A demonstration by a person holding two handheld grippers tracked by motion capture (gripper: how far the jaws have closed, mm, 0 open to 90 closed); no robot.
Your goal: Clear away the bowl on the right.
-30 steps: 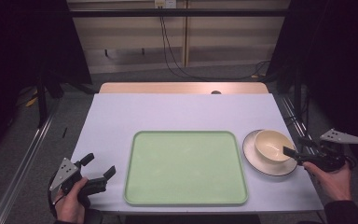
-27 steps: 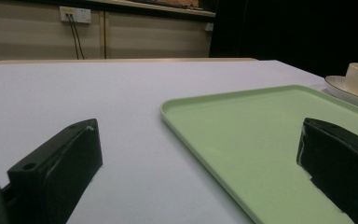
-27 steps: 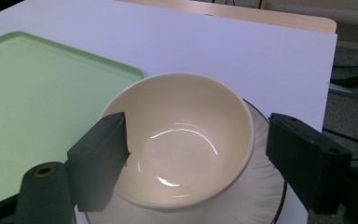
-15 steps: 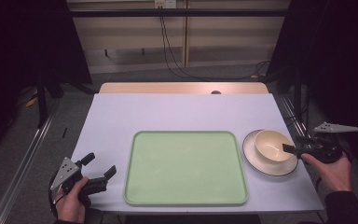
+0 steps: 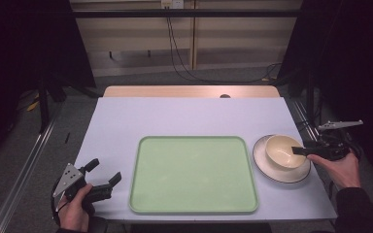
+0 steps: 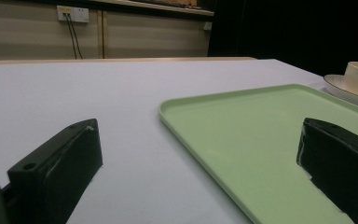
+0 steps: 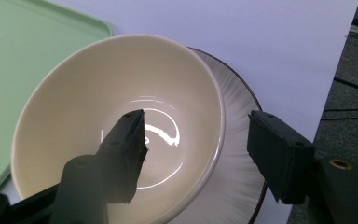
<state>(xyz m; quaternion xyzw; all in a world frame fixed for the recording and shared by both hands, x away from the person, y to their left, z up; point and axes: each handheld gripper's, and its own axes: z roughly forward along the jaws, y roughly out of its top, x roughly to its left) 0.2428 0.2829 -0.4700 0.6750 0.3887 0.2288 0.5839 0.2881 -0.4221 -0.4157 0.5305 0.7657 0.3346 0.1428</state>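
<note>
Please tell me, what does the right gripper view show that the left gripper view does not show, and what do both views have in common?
Right gripper view alone: the right gripper straddles the bowl's near rim, one jaw inside, one outside over the plate; its jaws have just been closing, not yet pressing. Left gripper view alone: the left gripper, open, low over the table, and the wall sockets. Both: bowl, plate, green tray.

A cream bowl point(image 5: 283, 151) sits upright on a dark-rimmed plate point(image 5: 267, 167), right of the tray.
</note>
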